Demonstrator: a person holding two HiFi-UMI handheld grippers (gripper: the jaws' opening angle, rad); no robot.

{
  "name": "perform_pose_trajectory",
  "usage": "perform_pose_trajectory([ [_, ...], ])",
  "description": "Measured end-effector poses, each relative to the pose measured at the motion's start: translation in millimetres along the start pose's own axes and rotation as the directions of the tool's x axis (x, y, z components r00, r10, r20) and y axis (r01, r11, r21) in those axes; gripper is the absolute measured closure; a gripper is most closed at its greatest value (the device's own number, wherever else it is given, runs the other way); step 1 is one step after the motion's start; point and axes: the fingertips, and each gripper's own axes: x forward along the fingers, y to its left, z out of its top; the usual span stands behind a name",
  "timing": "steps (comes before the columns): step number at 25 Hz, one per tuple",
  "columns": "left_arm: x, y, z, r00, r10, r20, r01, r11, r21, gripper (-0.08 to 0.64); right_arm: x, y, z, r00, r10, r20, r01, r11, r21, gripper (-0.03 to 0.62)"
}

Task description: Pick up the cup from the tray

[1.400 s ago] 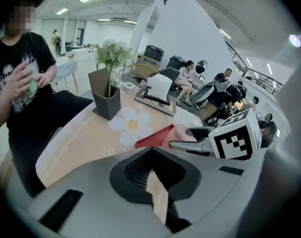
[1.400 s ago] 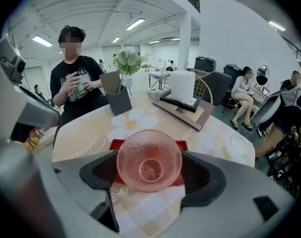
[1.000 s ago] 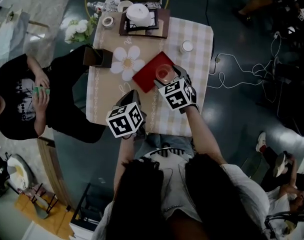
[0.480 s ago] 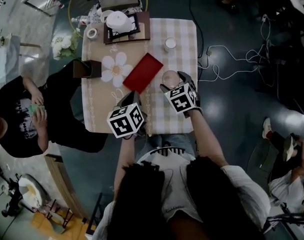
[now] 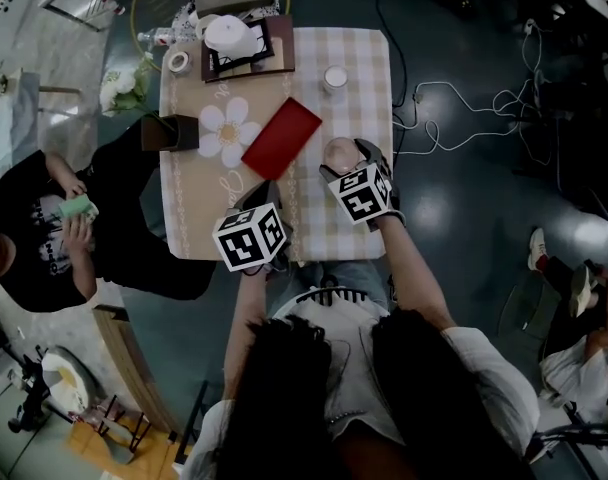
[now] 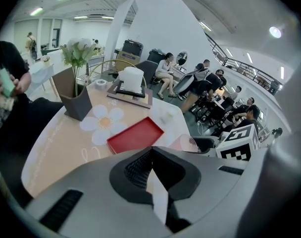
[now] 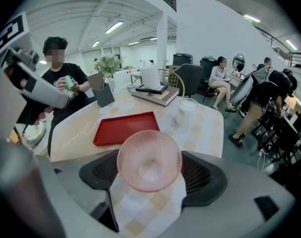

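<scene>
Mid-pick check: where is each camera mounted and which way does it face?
Head view: on the person's head, facing steeply down at the table; shows both forearms, the left gripper and the right gripper.
Left gripper view: on the left gripper, facing across the table along its shut jaws; the right gripper shows at right.
Right gripper view: on the right gripper, facing across the table along jaws shut on the pink cup; the left gripper shows at upper left.
Shared: every view shows the red tray.
</scene>
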Motion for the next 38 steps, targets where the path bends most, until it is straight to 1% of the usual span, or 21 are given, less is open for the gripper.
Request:
perform_pose_trajectory([
  [3, -2.0, 4.1, -4.7, 1.000, 0.016, -0.011, -0.016, 1.000, 0.006, 0.554, -4.8, -1.0, 8.1, 0.999, 0.004, 0.053, -0.008, 0.997, 0.073, 0.199],
  [4, -2.2, 5.8, -6.1, 1.000, 0.021, -0.015, -0.021, 1.000, 0.007, 0.554, -6.6, -0.6, 9.5, 0.998, 0.007, 0.058, -0.011, 0.997, 0.079, 0.198],
  [6, -3.7, 6.7, -9.6, 1.000, 0.019, -0.022, -0.019, 1.000, 0.005, 0.554, -13.0, 1.3, 10.4, 0.999, 0.012, 0.053, -0.014, 0.999, 0.048, 0.199],
  [9, -7.1, 1.9, -10.6, 1.000, -0.001, -0.021, 0.001, 1.000, 0.013, 0.554, -26.8, 7.4, 14.9, 0.997, 0.045, 0.066, -0.047, 0.999, 0.018, 0.198],
  [10, -8.1, -0.6, -9.5, 1.000, -0.007, -0.018, 0.007, 1.000, 0.020, 0.554, -32.3, 8.8, 18.2, 0.995, 0.051, 0.080, -0.053, 0.998, 0.021, 0.198],
  [12, -10.2, -5.6, -9.2, 1.000, -0.022, -0.014, 0.022, 0.999, 0.030, 0.554, -45.4, 9.5, 25.9, 0.992, 0.038, 0.117, -0.042, 0.999, 0.030, 0.199],
  [14, -11.8, -10.4, -12.1, 0.999, -0.037, -0.023, 0.037, 0.999, 0.019, 0.554, -58.6, 8.0, 32.3, 0.987, 0.014, 0.159, -0.023, 0.998, 0.056, 0.199],
  [16, -14.2, -15.5, -13.2, 0.999, -0.047, -0.025, 0.047, 0.999, 0.003, 0.554, -69.8, 8.6, 37.7, 0.980, 0.007, 0.198, -0.026, 0.996, 0.090, 0.201],
  [17, -16.2, -19.0, -12.3, 0.998, -0.054, -0.019, 0.054, 0.998, 0.007, 0.554, -75.3, 10.7, 40.2, 0.977, 0.010, 0.214, -0.032, 0.995, 0.098, 0.201],
  [20, -22.7, -29.3, -9.5, 0.996, -0.085, 0.007, 0.084, 0.996, 0.042, 0.554, -87.8, 20.3, 44.5, 0.971, 0.010, 0.240, -0.031, 0.996, 0.082, 0.201],
  [23, -27.1, -36.2, -12.9, 0.994, -0.104, 0.019, 0.103, 0.993, 0.053, 0.555, -93.2, 32.7, 39.2, 0.975, 0.013, 0.224, -0.022, 0.999, 0.036, 0.201],
  [25, -29.8, -39.2, -15.2, 0.993, -0.112, 0.024, 0.111, 0.992, 0.062, 0.554, -97.0, 41.5, 38.4, 0.974, 0.025, 0.226, -0.032, 0.999, 0.027, 0.202],
  [26, -31.6, -40.0, -16.0, 0.993, -0.114, 0.028, 0.112, 0.991, 0.067, 0.554, -99.6, 44.6, 39.6, 0.972, 0.023, 0.234, -0.031, 0.999, 0.032, 0.216],
  [27, -33.5, -40.5, -17.2, 0.993, -0.116, 0.031, 0.113, 0.991, 0.071, 0.555, -102.7, 45.9, 41.1, 0.970, 0.009, 0.244, -0.020, 0.999, 0.042, 0.269],
  [28, -35.5, -41.0, -18.8, 0.993, -0.117, 0.034, 0.114, 0.991, 0.073, 0.554, -105.9, 45.8, 42.3, 0.967, -0.011, 0.254, -0.002, 0.999, 0.053, 0.370],
  [29, -37.6, -41.4, -20.5, 0.992, -0.118, 0.036, 0.115, 0.991, 0.075, 0.555, -108.9, 45.5, 42.7, 0.965, -0.032, 0.262, 0.015, 0.998, 0.064, 0.450],
  [32, -45.1, -41.1, -24.7, 0.992, -0.120, 0.048, 0.116, 0.990, 0.074, 0.554, -115.5, 47.8, 42.7, 0.960, -0.062, 0.273, 0.039, 0.995, 0.090, 0.564],
  [33, -47.8, -40.6, -25.8, 0.991, -0.120, 0.054, 0.116, 0.991, 0.073, 0.555, -117.5, 49.1, 42.6, 0.959, -0.067, 0.277, 0.041, 0.994, 0.099, 0.580],
  [38, -58.8, -36.9, -33.2, 0.990, -0.120, 0.075, 0.115, 0.991, 0.064, 0.554, -125.3, 57.4, 36.4, 0.958, -0.077, 0.275, 0.042, 0.990, 0.132, 0.583],
])
